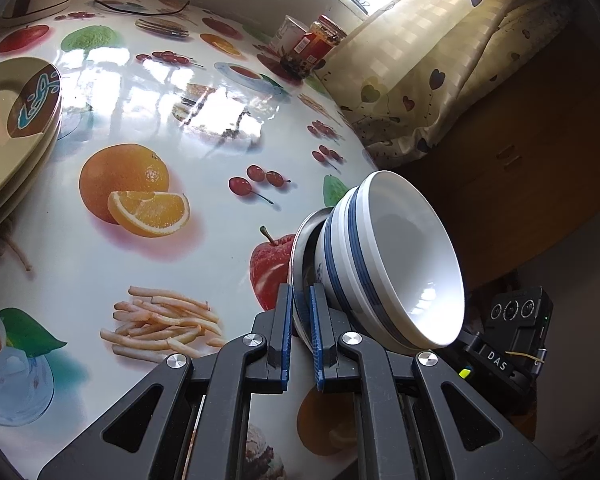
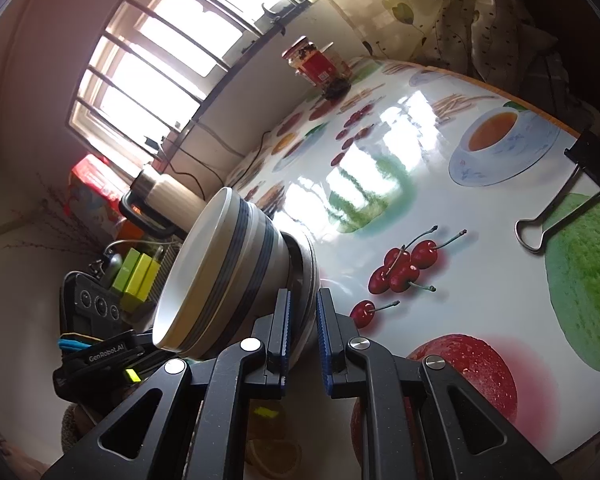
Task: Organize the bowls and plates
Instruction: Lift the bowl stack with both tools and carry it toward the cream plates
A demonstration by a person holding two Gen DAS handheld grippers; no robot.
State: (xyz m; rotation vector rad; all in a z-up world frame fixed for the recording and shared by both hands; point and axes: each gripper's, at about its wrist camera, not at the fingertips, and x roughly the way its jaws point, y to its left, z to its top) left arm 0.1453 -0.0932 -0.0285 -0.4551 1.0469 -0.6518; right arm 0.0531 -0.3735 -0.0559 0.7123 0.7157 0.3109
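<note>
Two nested white bowls with blue stripes (image 1: 388, 264) sit in a steel plate (image 1: 302, 240). My left gripper (image 1: 300, 336) is shut on the steel plate's rim. In the right wrist view the same bowls (image 2: 224, 276) and steel plate (image 2: 306, 264) appear, and my right gripper (image 2: 304, 336) is shut on the opposite rim. Both hold the stack just above the fruit-print table (image 1: 188, 128). A stack of beige plates with a brown and teal motif (image 1: 16, 120) sits at the table's left.
Two jars (image 1: 312, 44) stand at the table's far side by a heart-print curtain (image 1: 440, 64). A kettle (image 2: 164, 196) and its cord are near the wall. A binder clip (image 2: 556, 208) grips the table edge. A wooden cabinet (image 1: 520, 160) stands beyond the table.
</note>
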